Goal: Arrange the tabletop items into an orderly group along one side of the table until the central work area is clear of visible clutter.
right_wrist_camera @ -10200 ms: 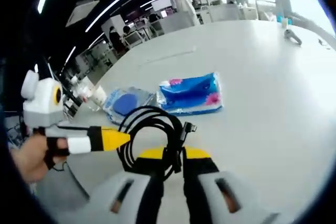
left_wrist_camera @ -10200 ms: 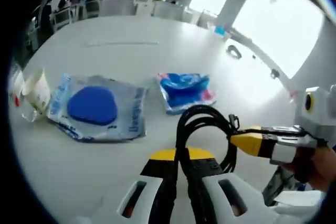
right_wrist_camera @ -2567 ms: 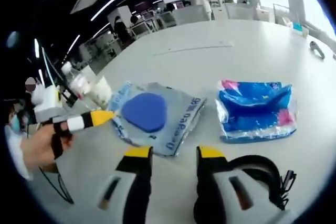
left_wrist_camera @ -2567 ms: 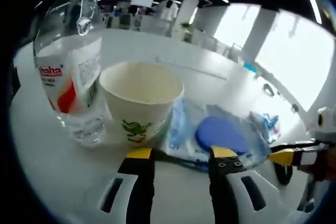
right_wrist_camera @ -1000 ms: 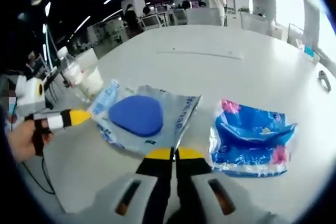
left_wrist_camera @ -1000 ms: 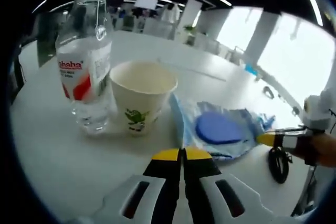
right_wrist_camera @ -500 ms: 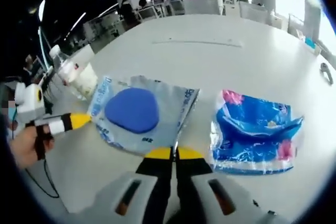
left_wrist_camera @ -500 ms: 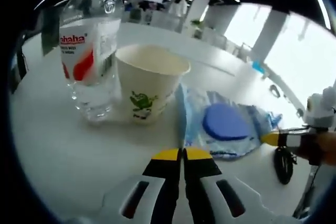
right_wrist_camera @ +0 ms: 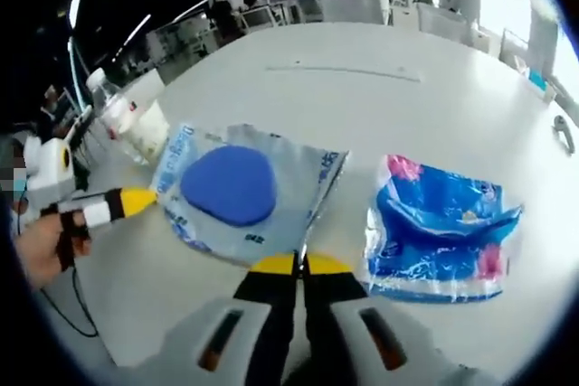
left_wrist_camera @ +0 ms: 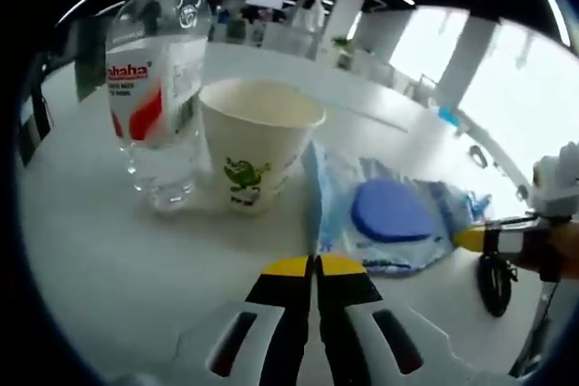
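Note:
A clear plastic packet holding a blue disc (right_wrist_camera: 231, 185) lies flat on the white table (right_wrist_camera: 380, 97). My right gripper (right_wrist_camera: 299, 264) is shut on its near corner edge. My left gripper (left_wrist_camera: 314, 265) is shut on the opposite edge of the packet (left_wrist_camera: 389, 212); its yellow tip shows in the right gripper view as the left gripper (right_wrist_camera: 136, 200) at the packet's left corner. A water bottle (left_wrist_camera: 149, 88) and a paper cup (left_wrist_camera: 258, 151) stand side by side just left of the packet. A blue tissue pack (right_wrist_camera: 443, 232) lies to its right.
A coiled black cable (left_wrist_camera: 495, 282) lies on the table beside the right gripper (left_wrist_camera: 507, 240). The bottle (right_wrist_camera: 113, 110) and cup (right_wrist_camera: 149, 137) stand near the table's edge. A person's hand (right_wrist_camera: 41, 246) holds the left gripper. Desks and people fill the room beyond.
Both grippers earlier held the black cable and have let it go. Their jaws, open 2.6 s ago, have shut on the packet's opposite edges. Almost nothing has shifted over the last half second.

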Available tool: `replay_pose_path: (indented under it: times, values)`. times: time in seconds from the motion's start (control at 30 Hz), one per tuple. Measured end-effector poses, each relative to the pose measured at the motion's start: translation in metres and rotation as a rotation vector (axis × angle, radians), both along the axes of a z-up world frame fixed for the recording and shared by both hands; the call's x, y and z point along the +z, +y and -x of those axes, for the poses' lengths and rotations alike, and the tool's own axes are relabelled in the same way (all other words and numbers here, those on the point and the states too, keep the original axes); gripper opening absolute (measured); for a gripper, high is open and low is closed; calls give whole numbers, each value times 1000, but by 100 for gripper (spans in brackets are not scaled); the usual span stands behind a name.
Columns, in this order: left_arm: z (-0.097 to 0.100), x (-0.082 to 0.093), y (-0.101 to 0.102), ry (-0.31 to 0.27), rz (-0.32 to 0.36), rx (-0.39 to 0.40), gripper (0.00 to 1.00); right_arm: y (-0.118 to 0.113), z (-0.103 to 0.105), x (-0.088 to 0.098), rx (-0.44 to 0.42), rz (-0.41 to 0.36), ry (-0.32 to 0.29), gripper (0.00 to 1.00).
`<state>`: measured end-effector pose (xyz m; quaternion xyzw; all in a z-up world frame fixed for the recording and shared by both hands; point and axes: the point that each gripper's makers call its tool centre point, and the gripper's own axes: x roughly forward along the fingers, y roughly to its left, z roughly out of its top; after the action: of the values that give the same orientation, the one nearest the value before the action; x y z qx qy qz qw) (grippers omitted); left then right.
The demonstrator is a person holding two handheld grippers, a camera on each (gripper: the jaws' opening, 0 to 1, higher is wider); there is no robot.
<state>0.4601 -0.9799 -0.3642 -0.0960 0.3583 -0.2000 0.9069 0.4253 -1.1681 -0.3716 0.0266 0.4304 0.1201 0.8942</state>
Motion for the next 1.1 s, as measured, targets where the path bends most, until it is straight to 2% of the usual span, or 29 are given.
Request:
replay_pose_path:
  times: [0.1,0.17,0.23,0.27,0.3,0.37,0.4,0.47,0.53,0.63,0.7,0.8,0.83,0.93,1.1]
  values:
    - [1,1,-2,-21,-49,-17,0,0,1,0,-21,-33,33,2]
    - [0,1,-2,-25,-81,-37,0,0,2,2,-20,-36,25,8]
    - [-2,6,-2,-66,-99,-71,0,4,3,6,-10,-43,4,19]
    - [-6,18,-3,-115,-45,-25,2,13,2,11,27,-73,-19,22]
    - [-8,23,-2,-126,-13,6,5,16,4,19,64,-50,-50,25]
    - [0,28,-8,-121,-13,-52,14,15,5,25,98,1,-71,26]
    - [3,31,-11,-145,-58,-100,18,16,6,27,110,6,-78,28]
    - [7,38,-14,-182,-109,-142,23,15,8,32,83,-3,-98,34]
    - [7,39,-13,-181,-96,-128,32,12,10,36,78,23,-114,41]
    - [10,48,-12,-196,-76,-110,50,8,12,49,117,76,-174,50]
    - [13,54,-12,-213,-72,-110,58,7,14,57,134,86,-202,55]
    - [19,57,-12,-191,-36,-94,80,3,21,63,148,75,-216,66]
    - [21,56,-10,-167,-37,-81,94,0,24,64,146,70,-218,68]
    - [29,62,-3,-154,-42,-74,97,-4,28,63,145,52,-221,77]
    - [32,77,-2,-170,-54,-83,97,-6,36,63,90,-11,-192,82]
